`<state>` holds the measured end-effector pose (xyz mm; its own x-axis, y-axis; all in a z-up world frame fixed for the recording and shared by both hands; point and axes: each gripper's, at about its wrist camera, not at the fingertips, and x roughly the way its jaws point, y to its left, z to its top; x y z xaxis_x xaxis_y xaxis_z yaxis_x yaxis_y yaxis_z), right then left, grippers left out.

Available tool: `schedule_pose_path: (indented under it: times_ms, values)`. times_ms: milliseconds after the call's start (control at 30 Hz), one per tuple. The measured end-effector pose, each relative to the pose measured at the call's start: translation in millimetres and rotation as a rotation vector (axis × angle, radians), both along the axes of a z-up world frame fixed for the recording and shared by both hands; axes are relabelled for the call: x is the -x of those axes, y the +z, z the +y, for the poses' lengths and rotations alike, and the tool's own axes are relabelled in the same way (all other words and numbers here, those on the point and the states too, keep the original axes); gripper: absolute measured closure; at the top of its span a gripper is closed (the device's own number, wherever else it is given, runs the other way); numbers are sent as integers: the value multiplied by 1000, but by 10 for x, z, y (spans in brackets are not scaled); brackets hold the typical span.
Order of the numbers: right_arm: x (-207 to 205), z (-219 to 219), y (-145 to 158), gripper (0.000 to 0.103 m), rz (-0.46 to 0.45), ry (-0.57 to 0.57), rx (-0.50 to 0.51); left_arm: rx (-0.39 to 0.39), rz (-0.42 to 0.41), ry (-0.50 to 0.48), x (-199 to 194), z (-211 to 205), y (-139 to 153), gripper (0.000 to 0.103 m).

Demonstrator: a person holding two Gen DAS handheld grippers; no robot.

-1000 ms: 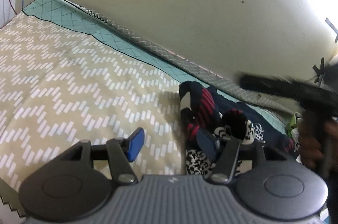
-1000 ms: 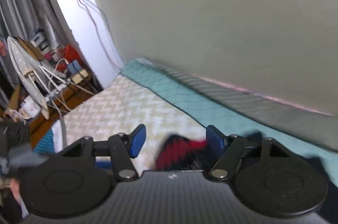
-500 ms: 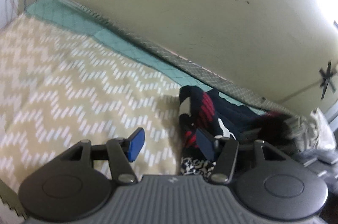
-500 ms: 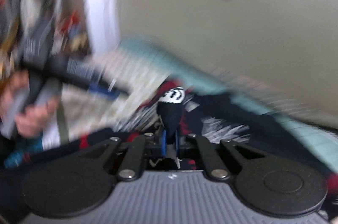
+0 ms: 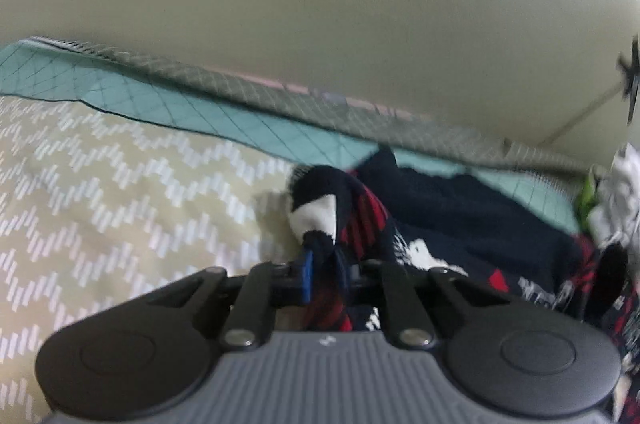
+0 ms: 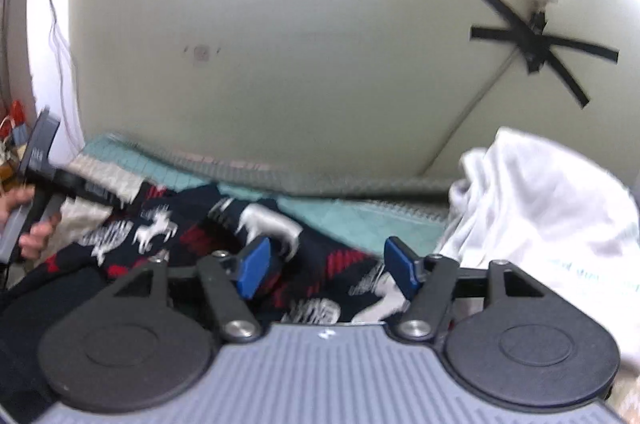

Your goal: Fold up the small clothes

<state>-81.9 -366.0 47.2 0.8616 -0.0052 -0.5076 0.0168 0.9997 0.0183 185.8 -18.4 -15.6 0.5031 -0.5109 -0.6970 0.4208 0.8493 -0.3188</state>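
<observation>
Pinching dark knit sweater [image 5: 320,244], left claw [image 5: 322,272]; right claw [image 6: 326,266] opening, seemingly empty, beside white cloth [image 6: 540,199].

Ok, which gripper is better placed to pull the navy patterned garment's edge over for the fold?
Left. The left gripper is shut on a fold of the navy patterned garment, while the right gripper has jaws opening, nothing pinched between them.

No text is legible anywhere (the pale print on the dark sweater [image 6: 160,228] is too blurred to read).
</observation>
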Motion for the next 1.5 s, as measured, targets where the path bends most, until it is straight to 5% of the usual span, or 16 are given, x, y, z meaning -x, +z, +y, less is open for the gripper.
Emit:
schedule_pose_path:
  times_ms: [200,300,400,467,533,633,800,833,900,933,1033,1133,1200,1400,1500]
  values:
    - [-223,325,-281,38,56,89,6,184,127,36,-283,415,-61,92]
    - [-410,498,-451,37,93,110,2,198,197,43,-376,438,-161,88]
    - [-579,587,-585,39,129,79,10,191,144,43,-265,471,35,87]
    - [-679,604,-642,79,156,62,52,181,70,37,-147,461,202,87]
    - [-650,592,-547,91,141,56,99,174,21,21,-67,436,302,85]
    - [-365,503,-191,92,46,13,248,106,-49,0,29,290,360,79]
    - [219,210,111,89,57,-113,523,25,-27,-35,27,54,207,72]
    - [303,175,76,80,82,-133,576,10,-30,-41,32,52,176,65]
    - [444,111,-35,47,133,-184,677,-28,-52,-35,54,3,144,55]
    - [471,81,-77,44,167,-175,677,-39,-57,-34,59,-15,133,55]
    - [430,68,2,55,159,-132,497,-36,-51,-43,63,-8,121,55]
    - [34,232,208,59,64,53,137,-19,-54,-33,90,67,207,55]
    - [-381,445,228,61,42,178,3,3,-68,-25,165,173,316,53]
    - [-1929,1019,-191,55,193,385,-156,-93,-134,-157,773,248,321,45]
    - [-2311,1169,-413,50,275,415,-219,-168,-196,-247,1068,138,214,32]
